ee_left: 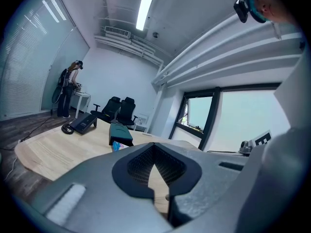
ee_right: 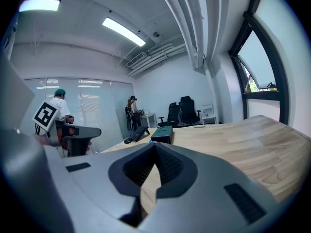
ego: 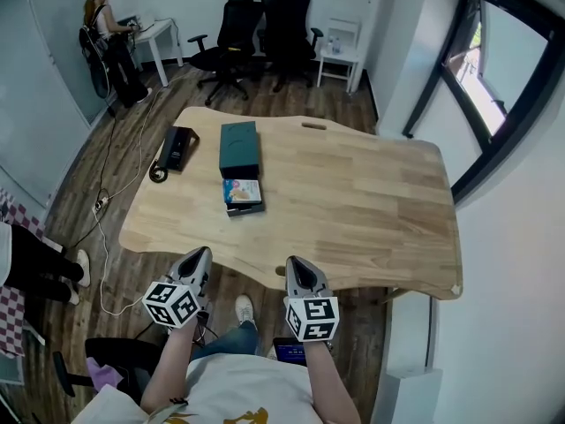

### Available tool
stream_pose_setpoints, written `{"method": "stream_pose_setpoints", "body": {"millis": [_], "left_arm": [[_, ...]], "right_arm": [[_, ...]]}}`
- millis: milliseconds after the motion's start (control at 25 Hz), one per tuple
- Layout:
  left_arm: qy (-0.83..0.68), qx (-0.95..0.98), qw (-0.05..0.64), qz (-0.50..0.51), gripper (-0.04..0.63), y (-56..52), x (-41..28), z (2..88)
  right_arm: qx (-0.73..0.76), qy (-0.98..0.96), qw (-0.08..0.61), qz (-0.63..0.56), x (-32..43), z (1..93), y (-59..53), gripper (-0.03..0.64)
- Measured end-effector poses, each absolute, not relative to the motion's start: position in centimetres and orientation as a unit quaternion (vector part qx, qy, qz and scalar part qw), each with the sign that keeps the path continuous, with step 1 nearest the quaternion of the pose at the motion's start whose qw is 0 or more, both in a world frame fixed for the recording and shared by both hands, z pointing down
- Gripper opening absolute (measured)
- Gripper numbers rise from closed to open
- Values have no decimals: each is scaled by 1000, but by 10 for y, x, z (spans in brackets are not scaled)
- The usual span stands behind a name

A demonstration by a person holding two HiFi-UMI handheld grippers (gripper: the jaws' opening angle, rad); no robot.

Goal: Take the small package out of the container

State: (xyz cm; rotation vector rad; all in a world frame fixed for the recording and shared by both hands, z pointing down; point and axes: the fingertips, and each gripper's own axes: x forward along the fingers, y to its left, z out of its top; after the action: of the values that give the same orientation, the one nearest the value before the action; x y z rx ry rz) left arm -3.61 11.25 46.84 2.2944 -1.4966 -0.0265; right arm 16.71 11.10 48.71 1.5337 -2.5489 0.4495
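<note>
The left gripper [ego: 200,254] and right gripper [ego: 294,263] are both clenched on nothing, at the near edge of the wooden table [ego: 371,201]. The small package [ego: 243,191] lies in the near end of the dark container [ego: 239,147], far left on the table. Office chairs [ego: 265,25] stand by the far wall.

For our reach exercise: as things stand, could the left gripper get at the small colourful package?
Probably yes. Only bare table lies between the left gripper and the small package, with nothing standing in the way. Its jaws are shut, so they would have to open first.
</note>
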Motion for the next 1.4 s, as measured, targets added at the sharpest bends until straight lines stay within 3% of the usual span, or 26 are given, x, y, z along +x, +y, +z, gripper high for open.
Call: {"method": "stream_pose_setpoints", "body": {"millis": [720, 1400], "left_arm": [[-485, 845, 226, -13, 2, -100, -105, 489], [-456, 860, 229, -14, 2, -131, -116, 494]], "right_arm": [[551, -816, 95, 146, 93, 501, -74, 3], [553, -816, 88, 140, 71, 498, -99, 3]]}}
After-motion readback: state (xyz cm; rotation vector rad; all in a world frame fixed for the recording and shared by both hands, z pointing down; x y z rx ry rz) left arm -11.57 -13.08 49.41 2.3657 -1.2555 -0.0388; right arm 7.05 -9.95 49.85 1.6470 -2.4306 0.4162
